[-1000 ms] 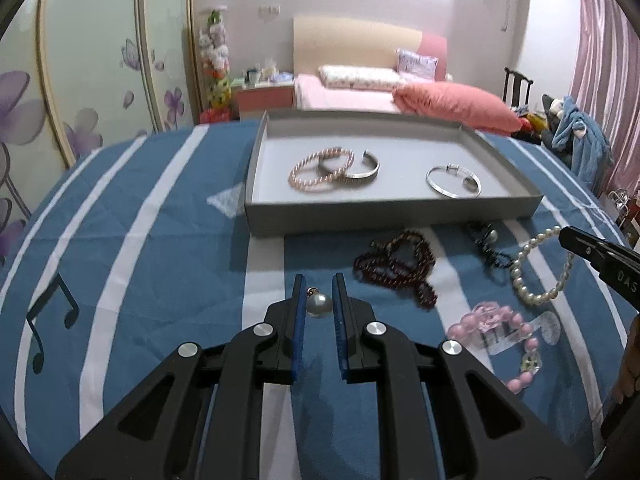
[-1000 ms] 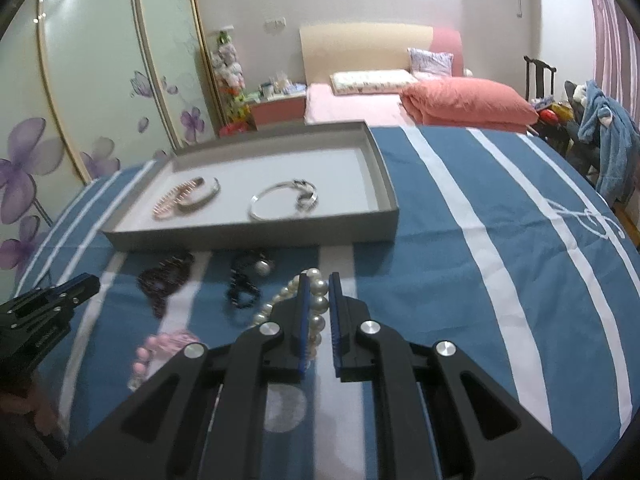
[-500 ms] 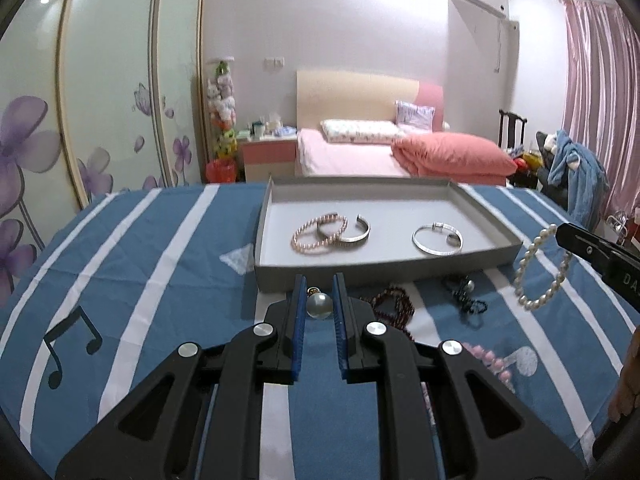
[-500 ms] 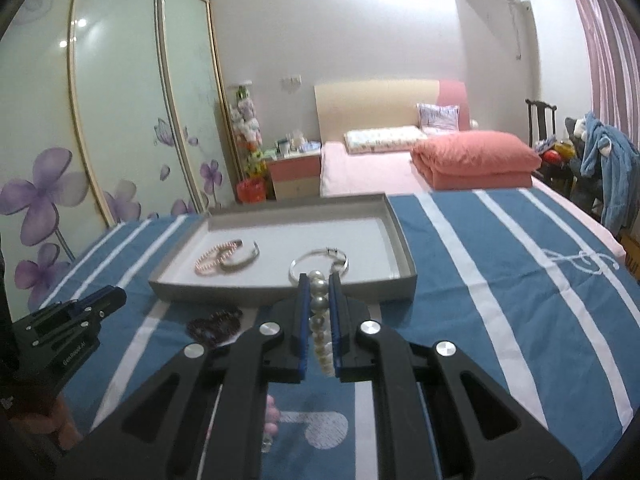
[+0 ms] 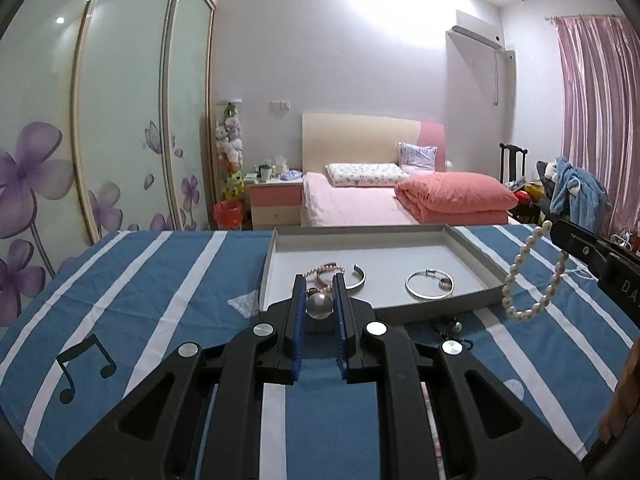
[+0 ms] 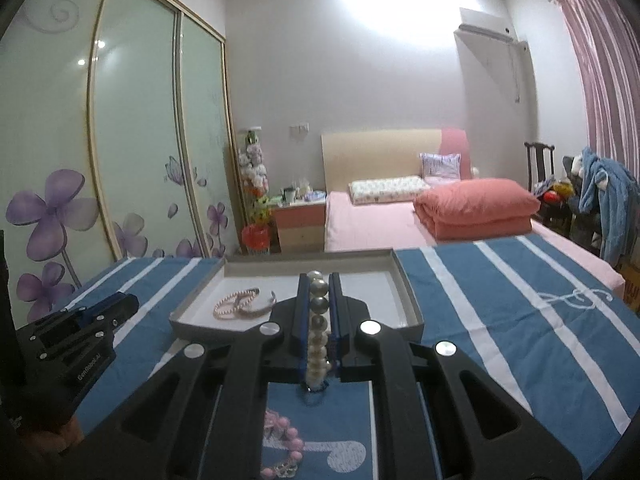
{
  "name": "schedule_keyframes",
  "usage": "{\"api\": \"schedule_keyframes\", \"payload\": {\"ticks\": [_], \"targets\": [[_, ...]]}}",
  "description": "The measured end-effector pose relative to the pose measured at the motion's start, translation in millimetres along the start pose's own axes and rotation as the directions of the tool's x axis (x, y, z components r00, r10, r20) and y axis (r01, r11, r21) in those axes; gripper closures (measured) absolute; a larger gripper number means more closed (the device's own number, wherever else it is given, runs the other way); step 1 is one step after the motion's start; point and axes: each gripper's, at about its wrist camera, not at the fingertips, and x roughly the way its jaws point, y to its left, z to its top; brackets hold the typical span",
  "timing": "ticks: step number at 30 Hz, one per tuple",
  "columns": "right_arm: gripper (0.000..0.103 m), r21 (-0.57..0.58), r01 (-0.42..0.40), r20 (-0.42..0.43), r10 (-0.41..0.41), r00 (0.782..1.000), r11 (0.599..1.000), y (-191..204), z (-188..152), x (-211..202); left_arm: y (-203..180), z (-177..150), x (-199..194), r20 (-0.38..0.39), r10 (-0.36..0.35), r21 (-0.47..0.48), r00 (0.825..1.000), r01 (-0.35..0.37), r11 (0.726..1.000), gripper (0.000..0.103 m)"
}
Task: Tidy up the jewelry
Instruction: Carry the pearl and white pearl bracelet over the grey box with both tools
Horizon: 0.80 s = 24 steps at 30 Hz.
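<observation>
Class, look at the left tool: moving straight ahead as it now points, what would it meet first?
Probably the tray's near wall, or the pink bead bracelet inside if the left tool clears it; depth is unclear.

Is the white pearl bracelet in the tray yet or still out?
Out. The white pearl bracelet hangs in the air from the right gripper, right of the gray tray, touching neither it nor the cloth.

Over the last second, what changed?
Both grippers rose off the cloth toward the tray. The right gripper lifted the pearl bracelet clear; it now dangles beside the tray. The left gripper carried its pearl pendant up too. Unchanged: both grips shut, the bracelets in the tray, and the pink bracelet on the cloth.
</observation>
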Motion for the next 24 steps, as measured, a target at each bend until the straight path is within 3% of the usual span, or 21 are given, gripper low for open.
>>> {"api": "schedule_keyframes", "payload": {"ticks": [15, 24], "targets": [[0.093, -0.032, 0.011, 0.100, -0.007, 0.995, 0.999, 9, 12, -3, -7, 12, -2, 0.060, 0.002, 0.005, 0.998, -0.002, 1.000, 0.089], [0.093, -0.034, 0.021, 0.131, -0.016, 0.991, 0.999, 7, 20, 10, -6, 22, 16, 0.057, 0.006, 0.000, 0.998, -0.006, 1.000, 0.089]]}}
